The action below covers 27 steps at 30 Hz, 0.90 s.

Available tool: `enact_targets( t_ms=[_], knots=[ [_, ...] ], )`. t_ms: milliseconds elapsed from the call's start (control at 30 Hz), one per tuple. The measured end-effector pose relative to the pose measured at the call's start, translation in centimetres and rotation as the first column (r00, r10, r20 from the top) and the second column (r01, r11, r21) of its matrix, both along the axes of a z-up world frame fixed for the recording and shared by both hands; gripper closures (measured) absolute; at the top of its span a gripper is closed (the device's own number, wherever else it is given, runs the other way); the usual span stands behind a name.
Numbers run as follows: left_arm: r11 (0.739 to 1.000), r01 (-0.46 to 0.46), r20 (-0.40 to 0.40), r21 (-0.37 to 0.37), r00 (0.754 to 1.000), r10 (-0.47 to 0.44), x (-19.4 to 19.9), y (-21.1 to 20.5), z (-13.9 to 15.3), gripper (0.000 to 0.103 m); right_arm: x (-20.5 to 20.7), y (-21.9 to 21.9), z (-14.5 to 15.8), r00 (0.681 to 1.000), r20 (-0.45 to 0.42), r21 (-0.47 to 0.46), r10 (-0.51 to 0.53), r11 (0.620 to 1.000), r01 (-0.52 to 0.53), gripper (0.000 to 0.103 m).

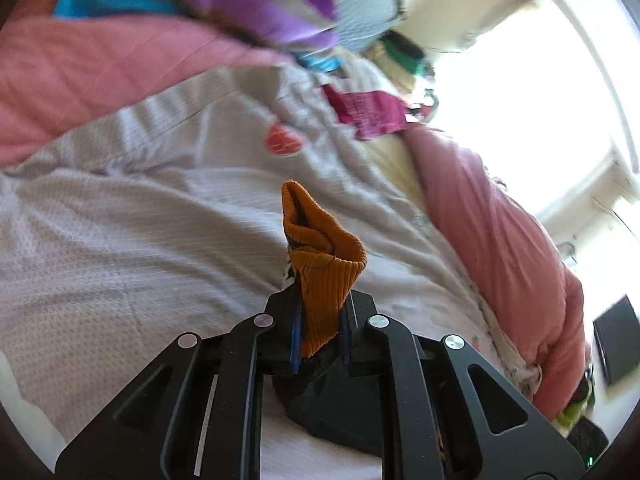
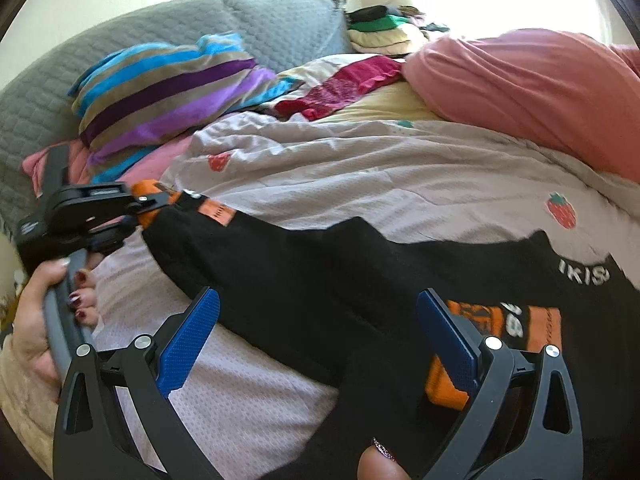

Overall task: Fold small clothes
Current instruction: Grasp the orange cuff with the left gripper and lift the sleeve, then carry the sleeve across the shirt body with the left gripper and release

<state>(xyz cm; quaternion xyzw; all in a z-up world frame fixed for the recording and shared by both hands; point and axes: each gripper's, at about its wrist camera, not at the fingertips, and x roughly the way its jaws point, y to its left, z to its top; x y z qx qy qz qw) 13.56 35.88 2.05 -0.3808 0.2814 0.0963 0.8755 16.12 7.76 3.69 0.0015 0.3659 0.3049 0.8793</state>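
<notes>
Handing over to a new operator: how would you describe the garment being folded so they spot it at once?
Start at the pale strawberry-print bedspread that covers the bed. Spread across its near side lies the black garment, one orange ribbed cuff pinched in the left gripper and the open right gripper hovering over it. Unlike the striped or pink bedding nearby, it is black with orange patches and white lettering.

Home bedroom. Rumpled pale quilt with strawberry print (image 2: pixel 360 168) covers bed across middle of frame. Grey quilted headboard or cushion (image 2: pixel 168 28) upper left; striped blue-purple pillow (image 2: pixel 168 92) leaning against it. Pink duvet (image 2: pixel 528 92) bunched upper right. Stack of folded clothes (image 2: pixel 384 32) top centre beside bright window (image 1: pixel 532 100). Loose magenta garment (image 2: pixel 344 88) lying on bed near pillow
</notes>
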Motion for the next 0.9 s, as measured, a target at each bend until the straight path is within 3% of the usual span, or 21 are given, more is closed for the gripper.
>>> enact_targets(
  t_ms=[267,433,533,633,900],
  knots=[
    [0.994,0.068,0.122,0.086,0.989,-0.078,-2.8,-4.1,4.1,0.096,-0.6,-5.2,0.2,0.992,0.015,0.019,-0.127,0.992,0.127,0.005],
    [0.989,0.113,0.188,0.1,0.974,-0.13,-3.3,-5.8,5.7,0.096,-0.9,-8.6,0.0,0.982,0.001,0.031,-0.19,0.981,0.19,0.005],
    [0.98,0.147,0.218,0.132,0.96,-0.174,-3.2,-7.3,6.6,0.096,-1.0,-10.4,-0.3,0.974,-0.005,0.032,-0.226,0.973,0.227,0.005],
    [0.961,0.172,0.242,0.214,0.944,-0.223,-3.5,-9.5,7.9,0.096,-1.0,-11.9,-0.5,0.968,-0.01,0.034,-0.251,0.967,0.251,0.005],
    [0.921,0.329,0.272,0.208,0.885,-0.377,-2.3,-15.1,8.4,0.096,-1.3,-15.6,-0.3,0.946,-0.019,0.049,-0.324,0.945,0.324,0.005]
  ],
)
